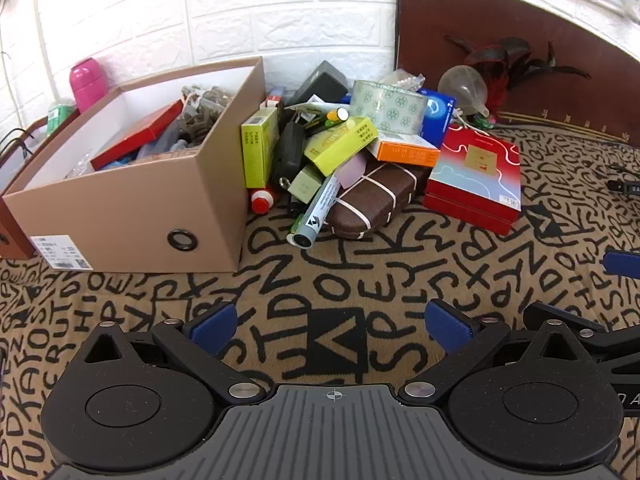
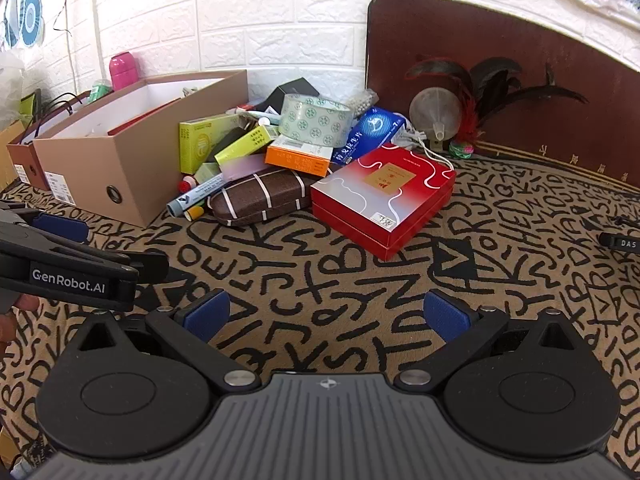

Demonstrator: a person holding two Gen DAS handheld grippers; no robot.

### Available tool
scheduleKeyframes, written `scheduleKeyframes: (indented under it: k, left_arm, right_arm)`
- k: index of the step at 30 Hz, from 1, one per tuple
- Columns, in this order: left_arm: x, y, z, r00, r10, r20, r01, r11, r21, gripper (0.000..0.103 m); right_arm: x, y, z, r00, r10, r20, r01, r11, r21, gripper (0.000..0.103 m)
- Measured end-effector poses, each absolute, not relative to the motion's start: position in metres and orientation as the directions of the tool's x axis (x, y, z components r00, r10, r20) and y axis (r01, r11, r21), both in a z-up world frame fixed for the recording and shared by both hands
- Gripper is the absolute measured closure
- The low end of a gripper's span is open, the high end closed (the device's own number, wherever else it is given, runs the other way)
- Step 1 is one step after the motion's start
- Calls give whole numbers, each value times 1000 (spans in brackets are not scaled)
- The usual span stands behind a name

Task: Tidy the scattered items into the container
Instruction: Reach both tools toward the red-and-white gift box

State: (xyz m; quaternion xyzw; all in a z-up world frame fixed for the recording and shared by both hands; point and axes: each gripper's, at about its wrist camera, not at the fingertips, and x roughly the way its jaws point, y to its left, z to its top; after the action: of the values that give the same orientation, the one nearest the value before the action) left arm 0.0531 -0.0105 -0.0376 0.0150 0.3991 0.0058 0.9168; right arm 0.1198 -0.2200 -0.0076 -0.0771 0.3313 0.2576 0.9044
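Note:
A tan cardboard box (image 1: 128,216) (image 2: 120,168) stands open at the left, with a red packet and other bits inside. Right of it lies a heap: a red gift box (image 1: 476,176) (image 2: 384,196), a brown case (image 1: 372,200) (image 2: 260,196) bound with white bands, a tape roll (image 1: 388,106) (image 2: 316,120), an orange box (image 1: 408,154) (image 2: 298,158), yellow-green boxes (image 1: 340,144) (image 2: 200,146) and a grey tube (image 1: 316,216) (image 2: 196,194). My left gripper (image 1: 330,324) and right gripper (image 2: 326,312) hover open over the patterned cloth, short of the heap, nothing between their blue pads.
A brown board (image 2: 500,60) leans on the white brick wall behind, with a feather toy (image 2: 476,104) and a clear funnel (image 2: 436,112) before it. A pink bottle (image 1: 88,80) stands behind the box. The left gripper's arm (image 2: 68,264) shows at the right wrist view's left edge.

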Motion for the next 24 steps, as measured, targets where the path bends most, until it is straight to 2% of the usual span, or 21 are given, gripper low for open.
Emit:
scheduleKeyframes:
  k: [8,14,18,24]
  left_arm:
    - [80,-19,-51,660,22,-751,19,999,46,0]
    - [101,-39,-49,678,-87,-730,129,992,2,1]
    - [124,-58,-50,683,-149,-715,204,979,-10,6]
    - [166,-75,-63,649,-241,-722,247,964,-99,15]
  right_arm:
    - [152,-218,-32,625,383,-680,-515,857,10,1]
    - [185,-221,-48,610,382,-694,-532,847,-1,1]
    - [210,-221,-52,606,399,-688,-553,833,-5,0]
    - [241,-219,-63,601,416,-683,-589,808,-26,0]
